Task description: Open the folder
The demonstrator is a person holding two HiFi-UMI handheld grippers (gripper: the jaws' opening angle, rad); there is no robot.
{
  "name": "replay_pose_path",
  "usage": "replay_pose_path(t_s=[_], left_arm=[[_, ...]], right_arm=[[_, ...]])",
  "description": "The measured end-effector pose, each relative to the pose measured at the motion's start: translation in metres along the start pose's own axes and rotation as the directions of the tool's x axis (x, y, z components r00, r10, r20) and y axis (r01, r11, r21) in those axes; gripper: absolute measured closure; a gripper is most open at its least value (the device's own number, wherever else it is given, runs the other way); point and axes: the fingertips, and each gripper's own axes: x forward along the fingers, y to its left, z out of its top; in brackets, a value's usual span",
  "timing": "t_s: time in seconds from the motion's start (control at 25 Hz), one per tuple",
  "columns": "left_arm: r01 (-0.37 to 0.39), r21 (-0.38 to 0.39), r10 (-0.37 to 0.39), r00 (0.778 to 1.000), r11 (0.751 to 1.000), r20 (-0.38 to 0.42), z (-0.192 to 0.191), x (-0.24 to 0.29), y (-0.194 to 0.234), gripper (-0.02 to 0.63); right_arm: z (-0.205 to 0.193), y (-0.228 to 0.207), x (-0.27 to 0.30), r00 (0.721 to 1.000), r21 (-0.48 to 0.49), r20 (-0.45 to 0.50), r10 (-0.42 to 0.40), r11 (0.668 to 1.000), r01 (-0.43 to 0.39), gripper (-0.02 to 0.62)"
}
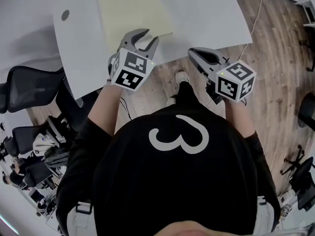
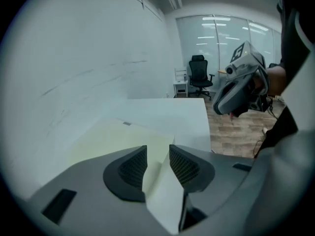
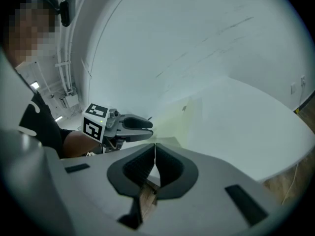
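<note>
While fingers (image 2: 129, 168) stand apart, left gripper (image 2: 158, 150) straddles folder (image 2: 110, 137) edge (near table (image 2: 184, 116) rim).

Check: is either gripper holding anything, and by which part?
Nothing is held. The left gripper is open at the near edge of the folder; the right gripper is shut and empty.

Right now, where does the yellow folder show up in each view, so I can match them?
Head view: folder at top centre, just beyond the left gripper.
Left gripper view: folder lower left of centre, beyond the jaws.
Right gripper view: folder near centre.
Shared landmark: the white table beneath it.
</note>
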Motion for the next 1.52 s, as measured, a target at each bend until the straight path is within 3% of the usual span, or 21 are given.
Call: replay_pose_path(t_s=[0.16, 0.32, 0.44, 0.88, 1.12, 1.52], left_arm=[[-0.017, 0.121, 0.024, 0.998, 0.992, -0.054, -0.01, 0.015, 0.002, 0.426], [-0.018, 0.261, 0.048, 0.993, 0.965, -0.109, -0.016, 0.024, 0.002, 0.394], [-0.024, 0.314, 0.067, 0.99, 0.949, -0.125, -0.017, 0.029, 0.002, 0.383], [-0.022, 0.291, 0.057, 0.992, 0.956, -0.114, -0.014, 0.031, 0.002, 0.399], [0.008, 0.266, 0.029, 0.99, 0.964, -0.135, -0.014, 0.032, 0.001, 0.416], [0.017, 0.276, 0.021, 0.991, 0.961, -0.132, -0.014, 0.03, -0.003, 0.446]], right_arm=[[-0.006, -0.006, 0.005, 1.0, 0.028, -0.016, 0.012, 1.0, -0.011, 0.571], [-0.003, -0.01, 0.009, 1.0, 0.037, -0.017, 0.022, 0.999, -0.022, 0.571], [-0.002, -0.011, 0.011, 1.0, 0.037, -0.015, 0.027, 0.999, -0.027, 0.571], [-0.01, -0.014, 0.011, 0.999, 0.057, -0.022, 0.026, 0.998, -0.025, 0.571], [-0.002, -0.011, 0.013, 0.997, 0.136, 0.036, 0.073, 0.988, -0.077, 0.571], [0.003, -0.017, 0.022, 0.997, 0.128, 0.034, 0.062, 0.99, -0.066, 0.571]])
